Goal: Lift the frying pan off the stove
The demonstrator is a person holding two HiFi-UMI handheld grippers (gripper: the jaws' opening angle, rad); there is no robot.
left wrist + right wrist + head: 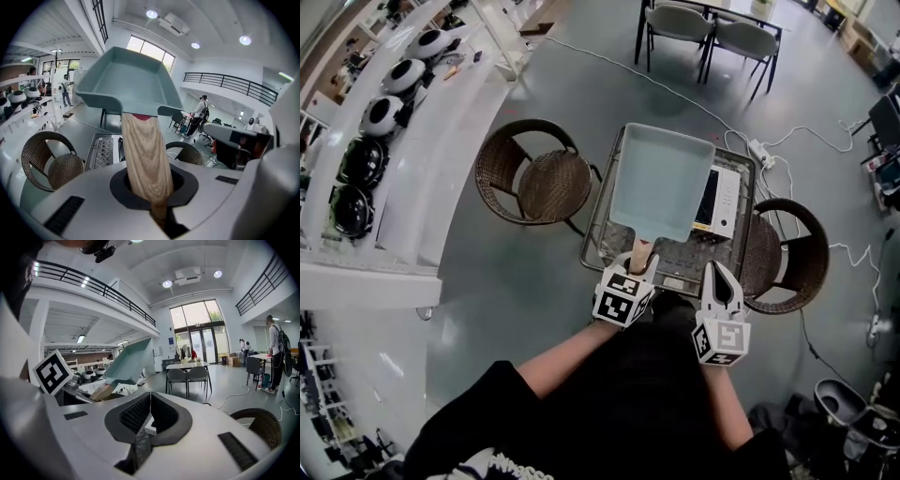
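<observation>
A pale teal rectangular frying pan (pixel 661 183) with a light wooden handle (pixel 641 253) hangs in the air over the small wire-topped table (pixel 598 234). My left gripper (pixel 639 272) is shut on the handle's end. In the left gripper view the handle (pixel 145 159) runs up from between the jaws to the pan (pixel 129 82), which tilts upward. The white stove (pixel 724 202) shows past the pan's right edge. My right gripper (pixel 719 272) sits to the right of the handle, shut and empty. The right gripper view shows the pan (pixel 129 362) off to its left.
Two brown wicker chairs (pixel 534 178) (pixel 787 253) flank the table. A white power strip and cables (pixel 764 150) lie on the grey floor behind it. A long white counter (pixel 403 122) with rice cookers runs along the left. Grey chairs (pixel 712 33) stand at a far table.
</observation>
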